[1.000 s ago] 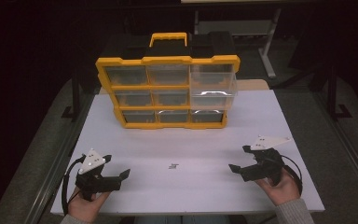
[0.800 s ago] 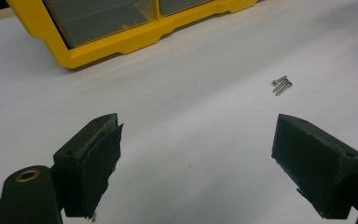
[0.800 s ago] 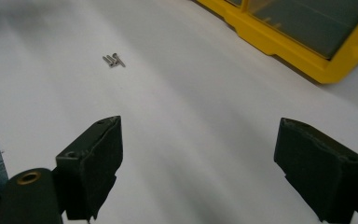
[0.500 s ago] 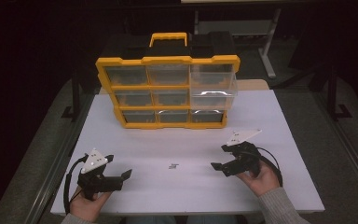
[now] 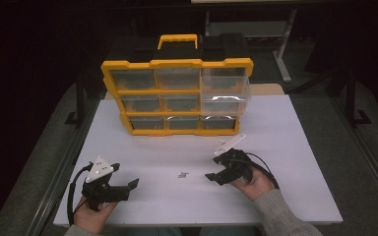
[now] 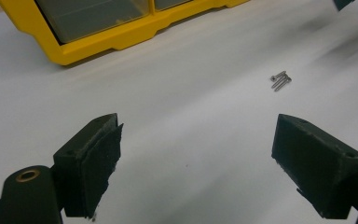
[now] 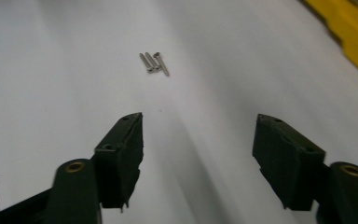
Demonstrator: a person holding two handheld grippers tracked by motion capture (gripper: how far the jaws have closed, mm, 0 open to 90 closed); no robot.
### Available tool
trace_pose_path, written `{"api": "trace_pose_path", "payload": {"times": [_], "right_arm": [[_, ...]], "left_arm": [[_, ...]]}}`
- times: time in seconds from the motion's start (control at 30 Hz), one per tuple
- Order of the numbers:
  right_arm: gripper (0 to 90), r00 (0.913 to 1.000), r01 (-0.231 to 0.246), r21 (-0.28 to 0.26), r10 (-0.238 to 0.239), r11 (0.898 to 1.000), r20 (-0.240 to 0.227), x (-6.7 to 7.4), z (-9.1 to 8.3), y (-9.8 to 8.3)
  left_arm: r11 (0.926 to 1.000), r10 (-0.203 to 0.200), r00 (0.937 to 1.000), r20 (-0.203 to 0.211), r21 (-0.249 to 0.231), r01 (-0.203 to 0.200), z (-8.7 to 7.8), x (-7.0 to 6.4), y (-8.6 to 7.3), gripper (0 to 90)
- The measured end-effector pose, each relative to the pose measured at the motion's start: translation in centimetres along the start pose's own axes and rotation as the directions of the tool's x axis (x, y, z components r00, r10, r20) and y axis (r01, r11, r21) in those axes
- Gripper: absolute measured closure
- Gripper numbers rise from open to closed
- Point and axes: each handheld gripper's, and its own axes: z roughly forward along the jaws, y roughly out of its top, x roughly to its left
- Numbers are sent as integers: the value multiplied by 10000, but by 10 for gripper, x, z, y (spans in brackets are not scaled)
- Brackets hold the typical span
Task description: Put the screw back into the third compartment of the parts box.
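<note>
Three small silver screws (image 5: 182,174) lie side by side on the white table (image 5: 285,128); I also see the screws (image 6: 280,80) from the left gripper and the screws (image 7: 154,62) from the right gripper. My right gripper (image 5: 214,176) hovers just right of them, pointing at them. Its jaws have just been closing, stand apart, and hold nothing (image 7: 198,156). My left gripper (image 5: 126,189) rests at the table's front left, open and empty (image 6: 196,168).
A yellow and black organiser (image 5: 177,93) with several clear drawers stands upright at the back of the table, its handle on top. Its yellow base (image 6: 112,39) lies ahead of the left gripper. The table's front edge is close to both hands.
My right gripper has moved left across the table toward the screws, and its jaws have narrowed. The left gripper has stayed where it was.
</note>
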Motion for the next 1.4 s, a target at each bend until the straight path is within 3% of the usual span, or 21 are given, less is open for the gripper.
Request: {"api": "trace_pose_path", "payload": {"times": [0.07, 0.3, 0.43, 0.6, 1.07, 1.23, 1.4], "right_arm": [[387, 9994, 134, 189, -128, 9997, -325, 2, 13, 5], [473, 9962, 610, 430, -581, 9972, -642, 5, 32, 19], [533, 9859, 1230, 482, -1165, 9912, -1205, 6, 49, 33], [588, 9774, 1675, 681, -1566, 9835, -1419, 9, 61, 47], [712, 9690, 1973, 829, -1815, 9768, -1675, 3, 79, 65], [730, 9727, 1812, 1032, -1627, 9780, -1654, 0, 80, 66], [739, 9704, 1899, 1096, -1696, 9757, -1719, 2, 83, 67]], "left_arm": [[10000, 44, 10000, 19, 55, -44, 1, 1, 0, 148], [9999, -99, 9999, -32, -20, 99, 0, 2, -1, 148], [10000, -71, 10000, -28, -16, 71, 0, 2, -1, 148], [9999, -142, 9999, -7, 31, 143, 1, 2, -1, 148], [9999, -75, 9999, -67, 81, 75, -1, 2, -1, 148], [9999, -32, 10000, -38, 165, 33, -2, 4, -1, 148], [9999, 12, 10000, -26, 153, -11, -2, 4, 0, 148]]}}
